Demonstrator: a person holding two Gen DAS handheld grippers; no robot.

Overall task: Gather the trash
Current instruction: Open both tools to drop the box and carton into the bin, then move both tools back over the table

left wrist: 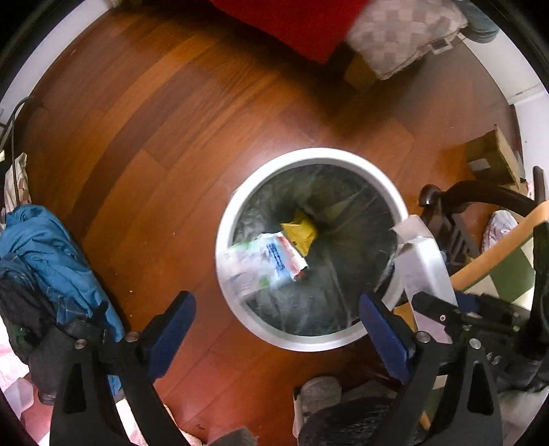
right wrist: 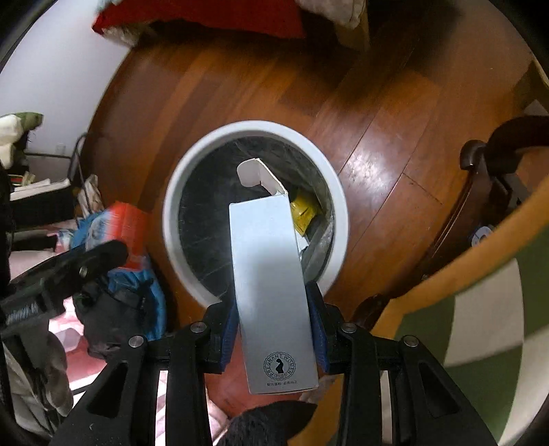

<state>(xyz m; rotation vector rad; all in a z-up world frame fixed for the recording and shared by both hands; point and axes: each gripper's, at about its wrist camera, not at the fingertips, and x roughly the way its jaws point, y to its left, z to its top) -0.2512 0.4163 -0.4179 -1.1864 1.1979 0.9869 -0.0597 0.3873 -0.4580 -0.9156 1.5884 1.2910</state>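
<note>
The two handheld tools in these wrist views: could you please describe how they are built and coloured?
Both look alike. The left tool has two black rigid arms with triangular cut-outs and round silver pivot bolts, each ending in a dark blue rectangular pad. The right tool shows the same black frame, silver bolts and blue pads. No cables, printed markings or sleeves are visible on either.

Room light moderate and warm. Glare patches on the wooden floor point(right wrist: 374, 164) to the right of the bin point(right wrist: 338, 219) in the right wrist view. Broad soft shadow across the floor below the red fabric point(left wrist: 295, 24) in both views. Strong fisheye bending; dark vignette at all corners. Motion blur smears the white wrapper point(left wrist: 260, 264) in the bin and the checked cloth point(left wrist: 405, 34). Silver box point(right wrist: 271, 291) sharp, its print legible.
</note>
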